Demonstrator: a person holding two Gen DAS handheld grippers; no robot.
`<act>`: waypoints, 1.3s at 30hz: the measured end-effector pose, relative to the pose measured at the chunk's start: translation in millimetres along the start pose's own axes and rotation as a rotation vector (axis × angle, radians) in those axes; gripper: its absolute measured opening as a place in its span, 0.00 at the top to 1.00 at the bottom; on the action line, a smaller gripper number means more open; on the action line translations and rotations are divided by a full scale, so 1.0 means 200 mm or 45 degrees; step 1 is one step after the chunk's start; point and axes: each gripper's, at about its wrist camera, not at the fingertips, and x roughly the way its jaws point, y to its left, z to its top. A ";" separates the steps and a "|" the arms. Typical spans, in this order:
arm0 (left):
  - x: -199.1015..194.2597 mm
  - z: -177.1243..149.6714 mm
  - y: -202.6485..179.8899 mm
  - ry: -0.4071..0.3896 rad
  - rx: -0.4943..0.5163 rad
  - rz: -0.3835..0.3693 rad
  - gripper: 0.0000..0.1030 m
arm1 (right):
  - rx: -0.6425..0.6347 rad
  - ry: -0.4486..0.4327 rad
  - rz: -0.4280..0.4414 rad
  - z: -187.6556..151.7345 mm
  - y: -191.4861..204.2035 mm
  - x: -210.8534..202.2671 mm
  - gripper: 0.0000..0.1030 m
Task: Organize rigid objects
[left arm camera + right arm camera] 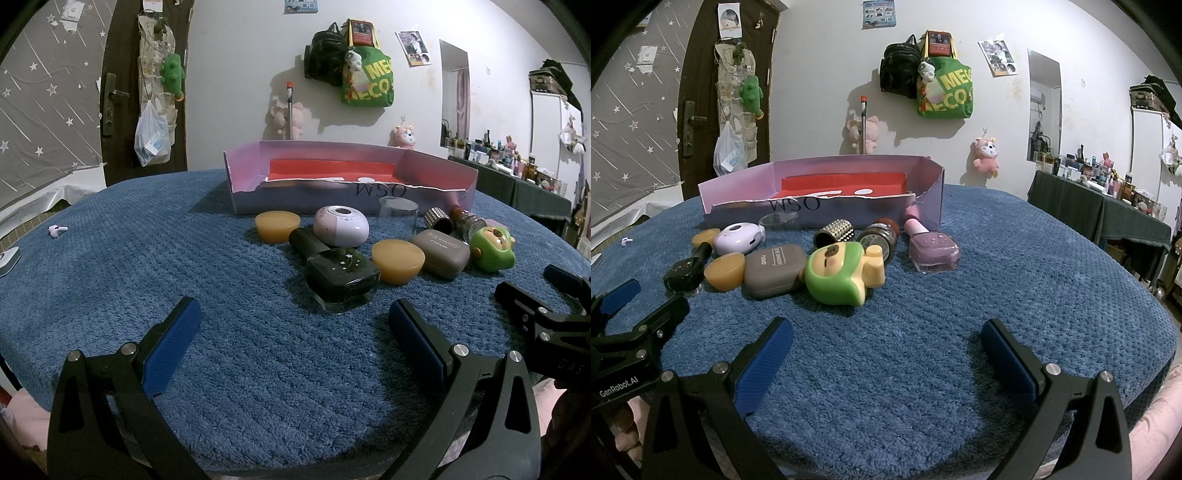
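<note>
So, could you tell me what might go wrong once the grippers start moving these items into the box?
1. The items lie packed together: the green toy touches the grey eyeshadow case, so a grasp may knock its neighbours.
2. The clear cup is hard to see against the box and may be bumped.
3. The box's front wall is torn, so it may give way if pushed.

left gripper (294, 314) and right gripper (886, 332): black triangular-cutout frames, blue ribbed pads, silver pivot screws; white "GenRobot.AI" on left gripper body
</note>
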 end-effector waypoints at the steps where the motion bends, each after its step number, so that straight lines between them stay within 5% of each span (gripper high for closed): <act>1: 0.00 0.00 0.00 0.000 0.000 0.000 0.00 | 0.000 0.000 0.000 0.00 0.00 0.00 0.00; 28: 0.00 0.00 0.00 0.008 0.000 -0.003 0.00 | 0.000 -0.004 -0.001 -0.01 0.01 0.01 0.00; 39: 0.01 0.13 -0.02 0.031 0.035 -0.025 0.00 | 0.002 0.029 0.026 0.03 -0.01 0.01 0.00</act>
